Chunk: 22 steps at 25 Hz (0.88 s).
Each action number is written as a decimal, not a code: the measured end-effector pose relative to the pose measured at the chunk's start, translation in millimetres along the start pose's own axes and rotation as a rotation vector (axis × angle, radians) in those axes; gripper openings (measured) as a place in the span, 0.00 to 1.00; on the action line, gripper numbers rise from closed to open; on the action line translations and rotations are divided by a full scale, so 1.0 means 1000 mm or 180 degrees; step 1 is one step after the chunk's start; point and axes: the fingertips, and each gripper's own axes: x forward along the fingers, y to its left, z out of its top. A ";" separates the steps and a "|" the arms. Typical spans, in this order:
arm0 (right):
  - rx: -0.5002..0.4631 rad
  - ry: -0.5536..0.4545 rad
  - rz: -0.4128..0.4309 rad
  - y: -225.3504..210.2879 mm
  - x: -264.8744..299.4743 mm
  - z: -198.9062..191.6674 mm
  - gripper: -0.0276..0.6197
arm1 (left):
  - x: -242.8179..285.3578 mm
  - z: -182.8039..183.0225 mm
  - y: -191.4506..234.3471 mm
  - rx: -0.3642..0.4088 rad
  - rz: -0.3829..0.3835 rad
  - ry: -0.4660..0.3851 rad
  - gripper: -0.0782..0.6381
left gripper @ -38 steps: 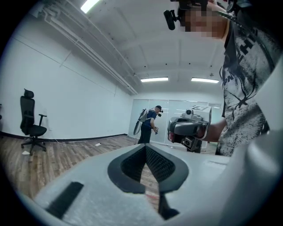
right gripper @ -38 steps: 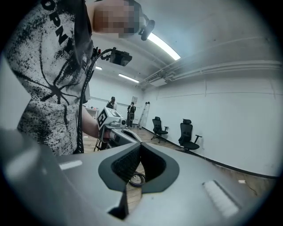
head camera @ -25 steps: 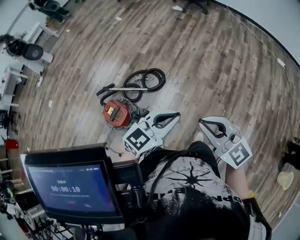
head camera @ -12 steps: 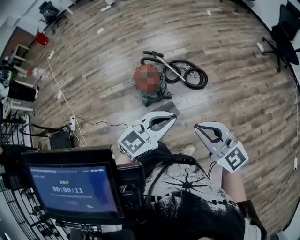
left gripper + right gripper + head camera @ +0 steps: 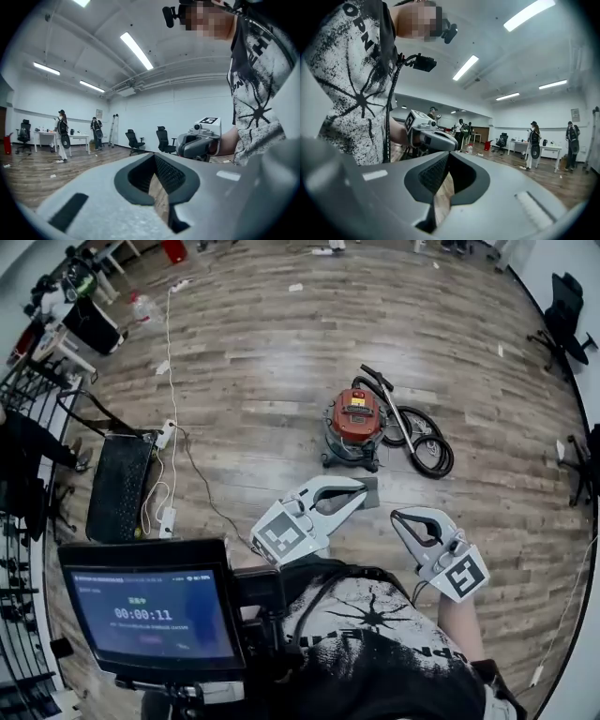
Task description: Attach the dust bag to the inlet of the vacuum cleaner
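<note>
Red-lidded vacuum cleaner (image 5: 354, 420) stands on the wood floor, well ahead of both grippers' tips and untouched.
Its black hose (image 5: 424, 444) coils beyond the right gripper (image 5: 398, 517). A flat grey piece (image 5: 371, 493), possibly the dust bag, lies just past the left gripper (image 5: 349, 487). Both grippers have their jaws pressed together on nothing. The approach probably needs a low reach with the jaws spread, going to the bag first.

Floor (image 5: 281, 381): wood-grain planks, low sheen. Vacuum cleaner (image 5: 356, 418): glossy red plastic; hose (image 5: 448, 456) black, matt. Left gripper (image 5: 361, 488), right gripper (image 5: 397, 516): smooth matt grey plastic.
</note>
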 end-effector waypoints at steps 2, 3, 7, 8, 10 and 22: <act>-0.0095 0.0017 0.0088 0.011 0.026 0.005 0.05 | -0.031 0.005 0.024 -0.0105 0.0245 -0.0227 0.11; -0.0131 0.0028 0.0131 0.019 0.040 0.012 0.05 | -0.050 0.008 0.034 -0.0206 0.0345 -0.0317 0.11; -0.0259 0.0054 0.0337 0.043 0.088 0.027 0.05 | -0.106 0.011 0.056 -0.0149 0.0584 -0.0290 0.11; -0.0271 0.0054 0.0394 0.045 0.095 0.026 0.05 | -0.111 0.009 0.059 -0.0140 0.0628 -0.0278 0.11; -0.0309 0.0057 0.0531 0.042 0.106 0.020 0.05 | -0.115 0.004 0.064 -0.0157 0.0730 -0.0266 0.11; -0.0304 -0.0006 0.0831 0.003 0.039 0.014 0.05 | -0.058 0.003 0.020 -0.0366 0.1061 -0.0192 0.11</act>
